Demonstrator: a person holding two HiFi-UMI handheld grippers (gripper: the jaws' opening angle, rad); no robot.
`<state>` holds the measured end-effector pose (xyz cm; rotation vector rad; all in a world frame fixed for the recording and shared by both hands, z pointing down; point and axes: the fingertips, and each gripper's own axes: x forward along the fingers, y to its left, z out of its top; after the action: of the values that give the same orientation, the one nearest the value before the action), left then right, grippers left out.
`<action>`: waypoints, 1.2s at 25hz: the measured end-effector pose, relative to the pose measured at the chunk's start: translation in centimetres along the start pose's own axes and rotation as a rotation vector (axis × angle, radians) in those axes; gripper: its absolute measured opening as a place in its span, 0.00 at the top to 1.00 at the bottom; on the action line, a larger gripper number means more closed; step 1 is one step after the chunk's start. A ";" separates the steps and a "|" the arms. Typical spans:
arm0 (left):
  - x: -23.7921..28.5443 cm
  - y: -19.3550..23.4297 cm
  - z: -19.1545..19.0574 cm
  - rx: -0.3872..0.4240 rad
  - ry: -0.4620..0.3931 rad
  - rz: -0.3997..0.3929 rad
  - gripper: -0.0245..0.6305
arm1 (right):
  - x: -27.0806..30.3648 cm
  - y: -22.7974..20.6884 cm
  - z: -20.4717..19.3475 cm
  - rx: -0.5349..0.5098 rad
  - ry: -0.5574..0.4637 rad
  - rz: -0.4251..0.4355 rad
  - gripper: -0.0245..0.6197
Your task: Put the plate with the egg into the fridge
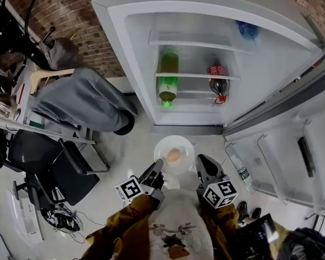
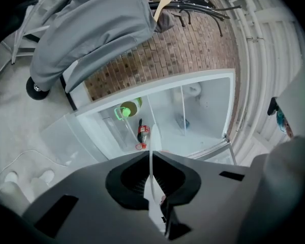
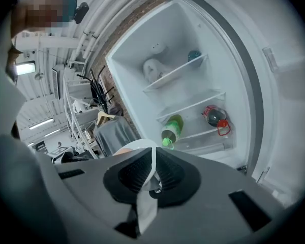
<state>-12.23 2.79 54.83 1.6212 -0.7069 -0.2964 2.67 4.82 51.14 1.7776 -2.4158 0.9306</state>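
A white plate [image 1: 163, 144] with a brownish egg [image 1: 174, 155] on it hangs level in front of the open fridge [image 1: 135, 53], just below its doorway. My left gripper [image 1: 157, 167] is shut on the plate's left rim and my right gripper [image 1: 201, 163] is shut on its right rim. In the left gripper view the plate's rim [image 2: 152, 145] shows as a thin white edge pinched in the left gripper [image 2: 151, 161]. The right gripper view has the plate [image 3: 140, 144] clamped in the right gripper [image 3: 152, 164], with a sliver of the egg [image 3: 123, 150] behind.
On the fridge's shelves lie a green bottle [image 1: 168, 83] and a red-capped dark bottle [image 1: 219, 85]; a blue thing [image 1: 248, 30] sits higher up. The fridge door [image 1: 292, 145] stands open at the right, a clear bottle [image 1: 239, 169] in its rack. A grey jacket [image 1: 89, 99] and a black chair [image 1: 54, 172] stand left.
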 end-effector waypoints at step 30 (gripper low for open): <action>14.7 -6.2 6.6 -0.025 -0.124 -0.118 0.94 | 8.0 -5.9 6.7 0.190 0.059 0.190 0.74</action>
<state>-2.87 -11.07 50.61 1.6341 -0.6996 -0.4930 7.15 -6.27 50.96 1.5638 -2.5704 1.2506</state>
